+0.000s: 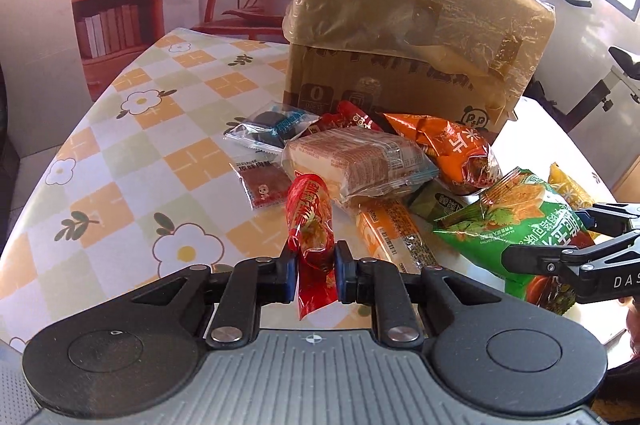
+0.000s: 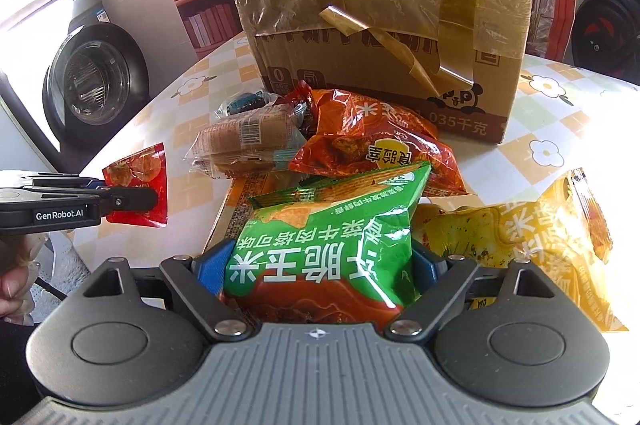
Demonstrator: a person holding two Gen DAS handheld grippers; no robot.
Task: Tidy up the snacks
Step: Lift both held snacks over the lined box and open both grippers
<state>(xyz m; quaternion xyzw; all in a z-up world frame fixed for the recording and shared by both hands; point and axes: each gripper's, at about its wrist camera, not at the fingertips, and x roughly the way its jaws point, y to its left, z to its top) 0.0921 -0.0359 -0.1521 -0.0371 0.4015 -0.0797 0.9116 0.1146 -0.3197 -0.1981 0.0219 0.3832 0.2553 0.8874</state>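
Note:
My left gripper [image 1: 316, 265] is shut on a long red snack packet [image 1: 310, 209], pinched near its lower end and lifted off the floral tablecloth [image 1: 140, 153]. The right wrist view shows that packet [image 2: 140, 177] at far left with the left gripper [image 2: 154, 199] clamped across it. My right gripper [image 2: 320, 265] stands wide, with a puffy green corn chip bag [image 2: 320, 237] filling the gap and both blue pads against its sides. In the left wrist view the green bag [image 1: 500, 217] lies at the right, between the right gripper's [image 1: 548, 237] fingers.
A taped cardboard box [image 1: 400, 25] stands behind the pile. Around it lie an orange bag [image 1: 448, 141], a wrapped bread [image 1: 360, 161], a dark cookie pack [image 1: 268, 129], a small jerky packet [image 1: 264, 185] and a yellow bag [image 2: 540, 237]. A hand [image 2: 12, 289] shows at far left.

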